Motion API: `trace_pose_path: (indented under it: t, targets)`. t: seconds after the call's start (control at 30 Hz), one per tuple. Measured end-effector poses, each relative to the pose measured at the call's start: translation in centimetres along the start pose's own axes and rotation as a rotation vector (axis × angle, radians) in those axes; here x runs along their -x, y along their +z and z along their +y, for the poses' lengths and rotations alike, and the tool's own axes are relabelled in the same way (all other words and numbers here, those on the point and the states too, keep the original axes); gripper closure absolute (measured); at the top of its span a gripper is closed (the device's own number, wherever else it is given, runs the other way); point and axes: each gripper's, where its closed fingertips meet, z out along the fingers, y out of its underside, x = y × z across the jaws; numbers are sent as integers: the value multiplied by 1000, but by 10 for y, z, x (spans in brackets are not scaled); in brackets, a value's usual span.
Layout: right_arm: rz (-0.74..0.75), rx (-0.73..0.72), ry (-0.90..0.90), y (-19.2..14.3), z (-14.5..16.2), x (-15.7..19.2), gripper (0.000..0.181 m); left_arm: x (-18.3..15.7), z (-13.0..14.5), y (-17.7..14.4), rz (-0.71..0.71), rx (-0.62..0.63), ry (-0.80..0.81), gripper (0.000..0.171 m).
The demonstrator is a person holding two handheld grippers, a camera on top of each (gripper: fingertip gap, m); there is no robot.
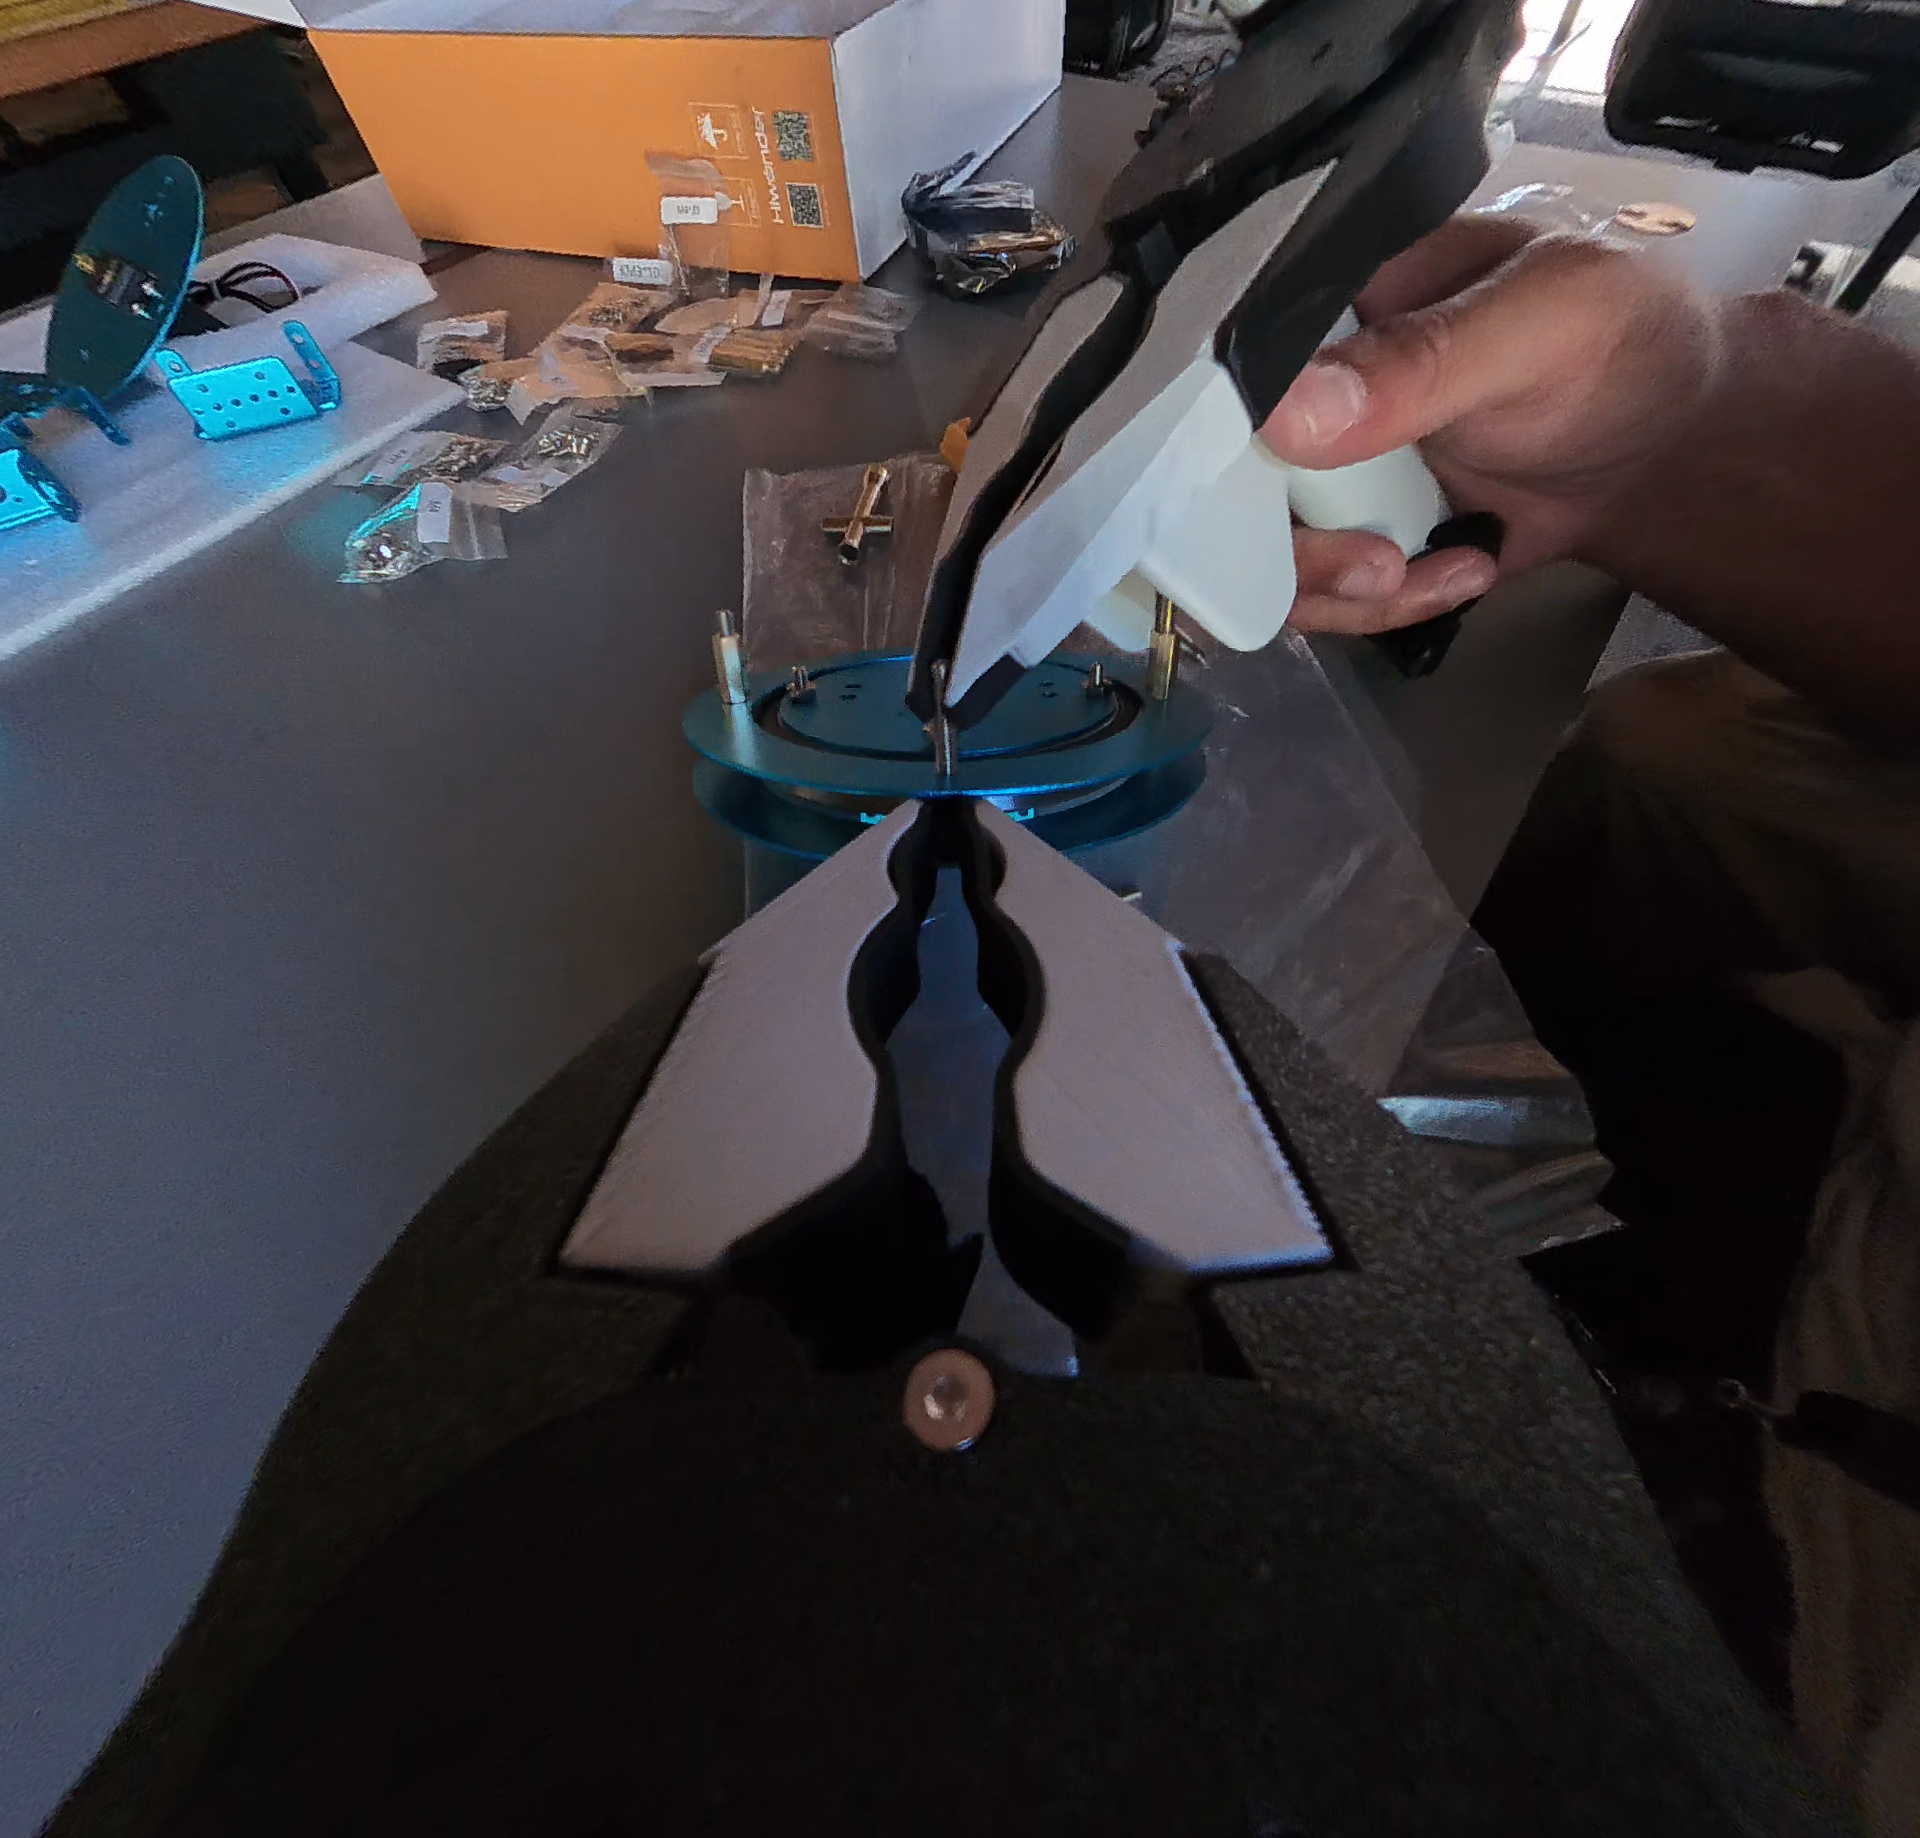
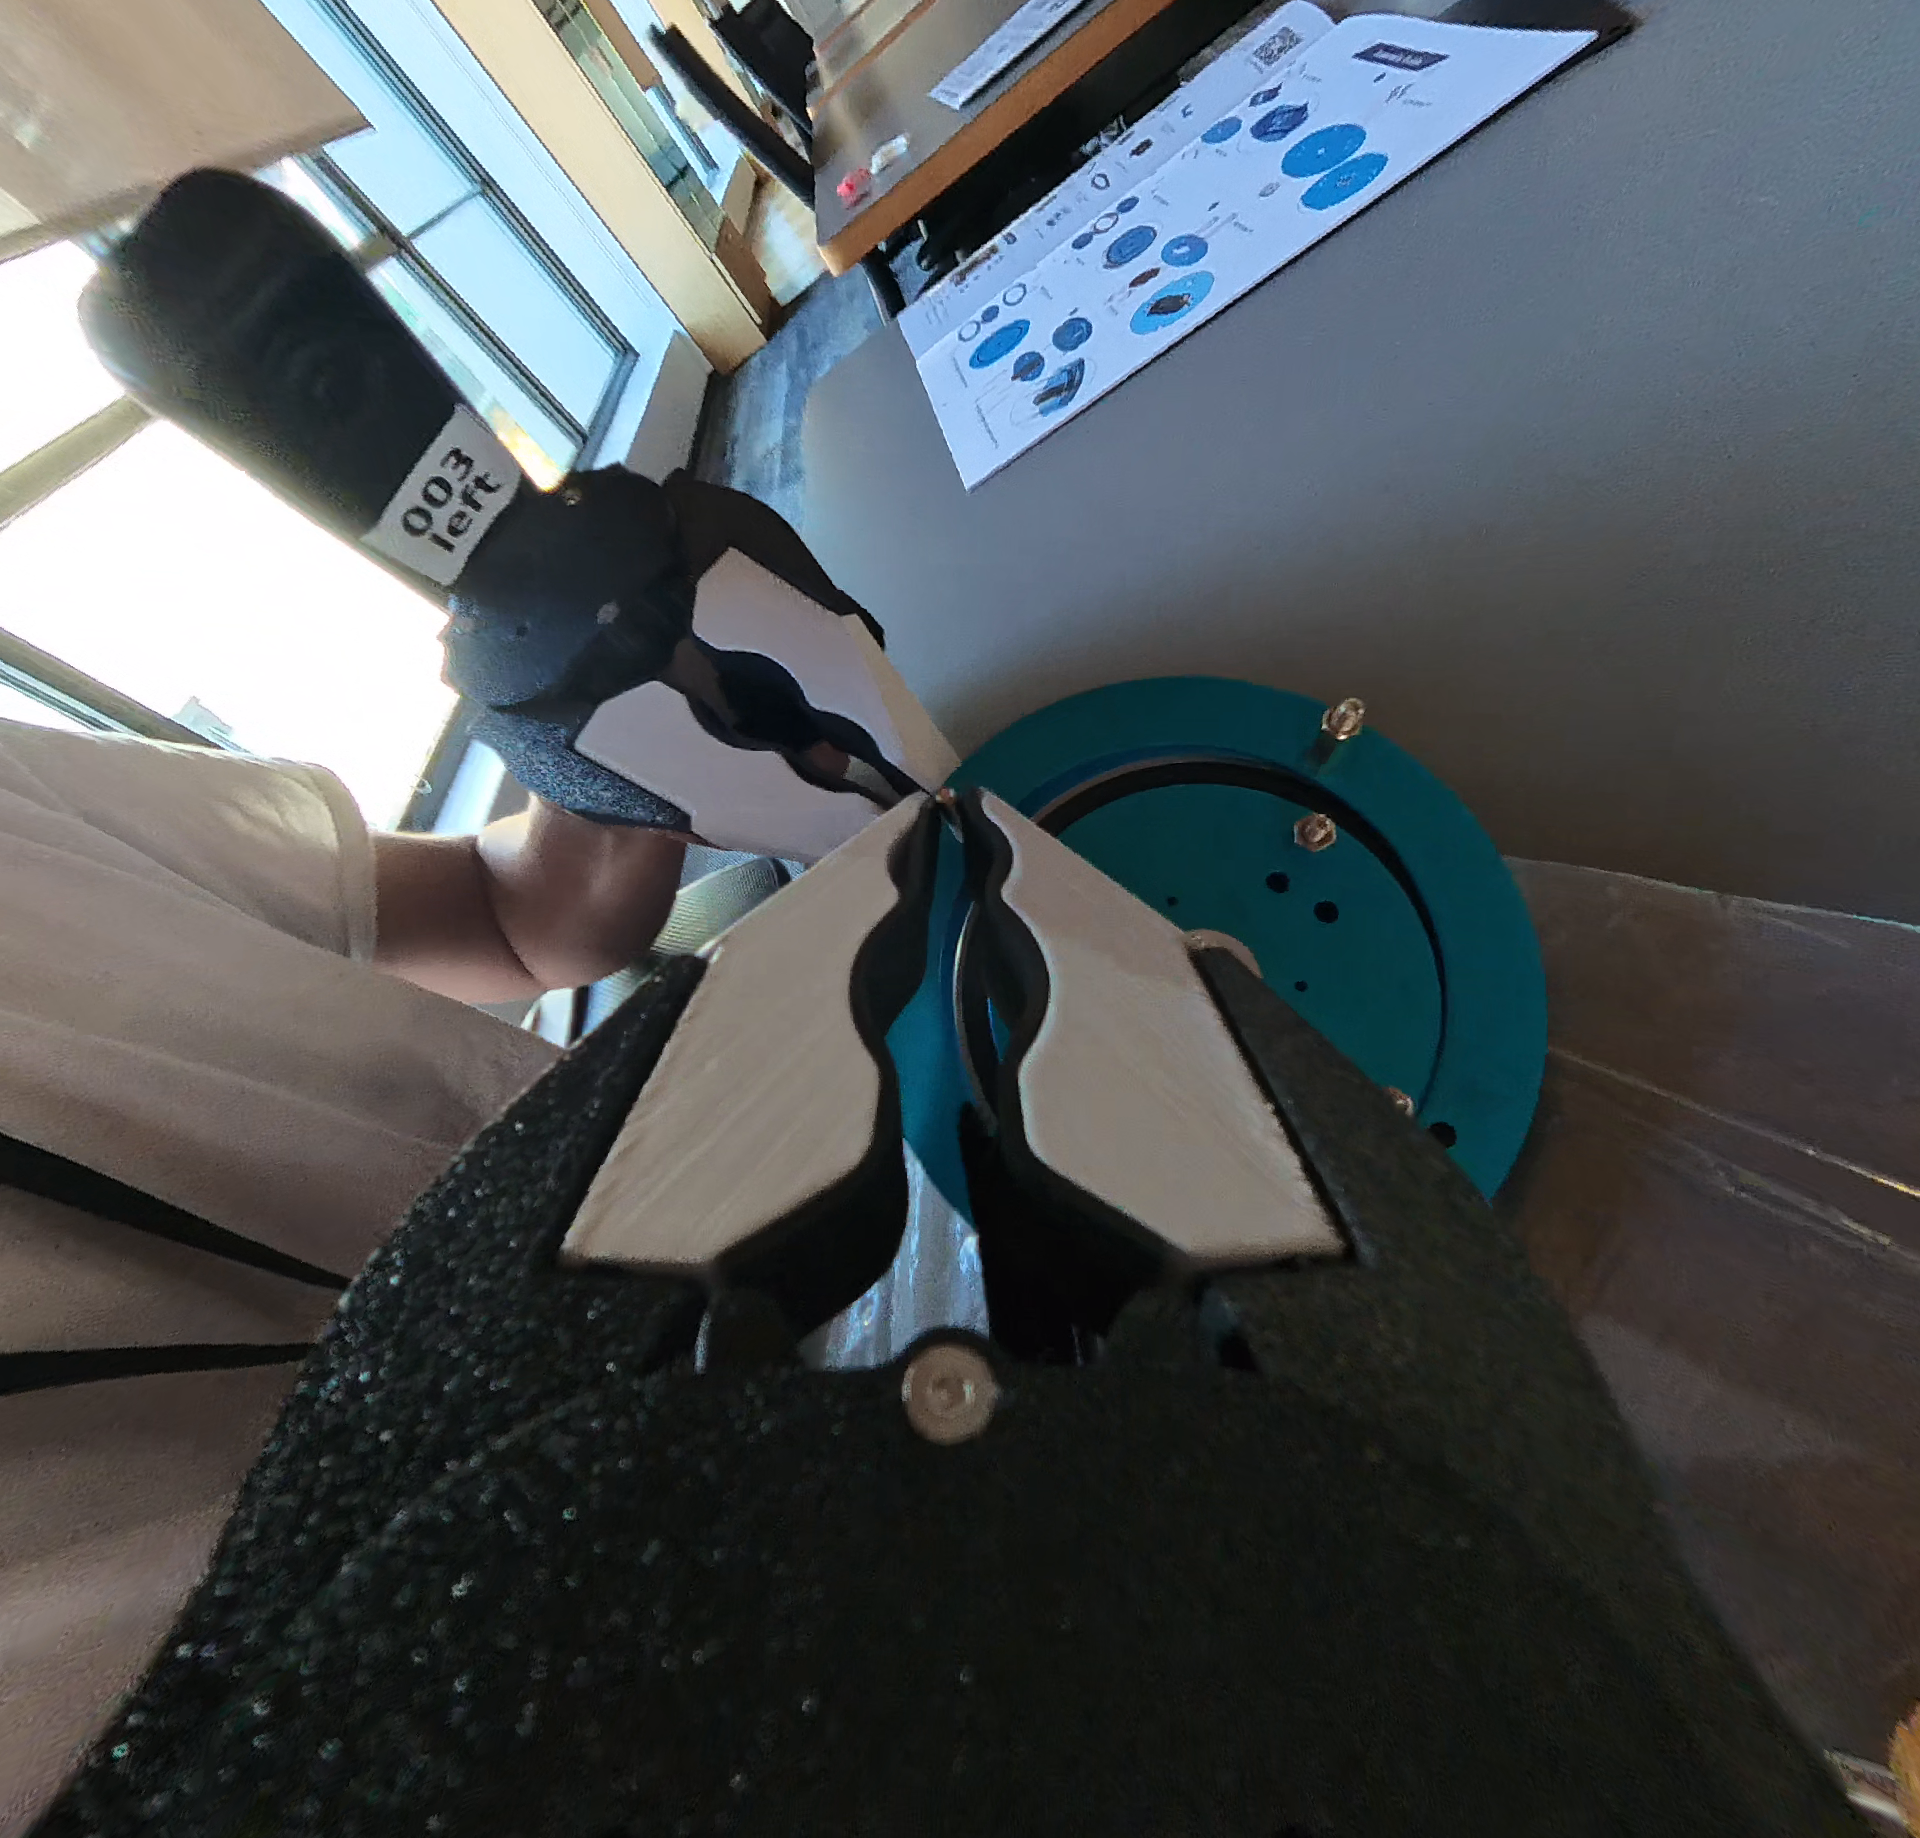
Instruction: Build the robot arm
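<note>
Pinching a slim upright screw (image 1: 941,734), the right gripper (image 2: 945,806) has its tips pressed together on it at the near rim of the teal disc (image 1: 831,739); left gripper (image 1: 945,812) tips drawn almost together just under that same rim spot, nearly touching the other's tips; whether it holds anything can't be told; disc lies flat on a clear plastic bag (image 1: 1330,853) on the grey table (image 1: 312,853); brass standoffs (image 1: 1164,645) upright on the disc; cross-shaped wrench (image 1: 860,521) just behind; hand (image 1: 1558,417) on the right handle; picture sheet (image 2: 1195,261) and orange box (image 1: 582,136) well apart.
</note>
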Motion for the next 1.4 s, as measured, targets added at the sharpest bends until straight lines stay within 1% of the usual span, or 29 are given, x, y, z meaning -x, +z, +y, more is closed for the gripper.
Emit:
trace_pose_path:
  t: [0.1,0.17,0.23,0.3,0.37,0.47,0.53,0.6,0.7,0.77,0.8,0.87,0.93,0.97,1.07,1.1,1.17,1.23,1.27,1.4]
  targets:
    - [8,13,-41,-1,4,5,177,-7,2,-2,-1,7,4,170]
    - [-4,8,-55,-6,4,10,170,-12,5,-4,-7,11,0,170]
    - [-1,-3,-69,-15,2,12,168,-16,10,-6,-13,10,-30,170]
    - [38,-21,-88,-28,1,11,167,-21,15,-12,-26,-10,-81,170]
    - [106,13,-140,-36,11,9,167,-26,19,-19,-44,-31,-109,170]
    - [209,122,-285,-42,37,7,167,-30,27,-29,-83,-60,-125,170]
    - [214,175,-346,-43,51,12,168,-33,32,-34,-84,-86,-142,170]
    - [193,174,-360,-44,56,18,168,-38,36,-38,-80,-103,-147,170]
    - [199,172,-380,-49,54,22,164,-41,42,-42,-91,-125,-152,170]
    - [162,140,-375,-54,47,33,164,-42,44,-43,-95,-138,-159,170]
    - [167,124,-368,-57,44,34,164,-43,46,-43,-95,-141,-165,170]
    - [237,124,-363,-62,43,20,164,-45,50,-45,-92,-146,-172,170]
    - [312,152,-289,-64,50,-3,161,-46,52,-46,-91,-155,-168,170]
    - [308,170,-223,-60,54,-10,155,-46,52,-46,-91,-158,-171,170]
    - [228,158,-36,-43,56,-14,149,-46,54,-47,-93,-172,-173,170]
    - [207,178,-8,-37,59,-14,141,-47,55,-47,-94,-176,-176,170]
    - [231,223,1,-28,64,-19,138,-48,56,-48,-98,-183,-178,170]
    - [203,254,30,-18,68,-17,143,-48,57,-48,-100,-191,-184,170]
    - [198,252,60,-15,68,-18,143,-48,58,-49,-101,-195,-188,170]
    - [125,235,236,-15,65,-23,160,-48,58,-52,-103,-199,-200,170]
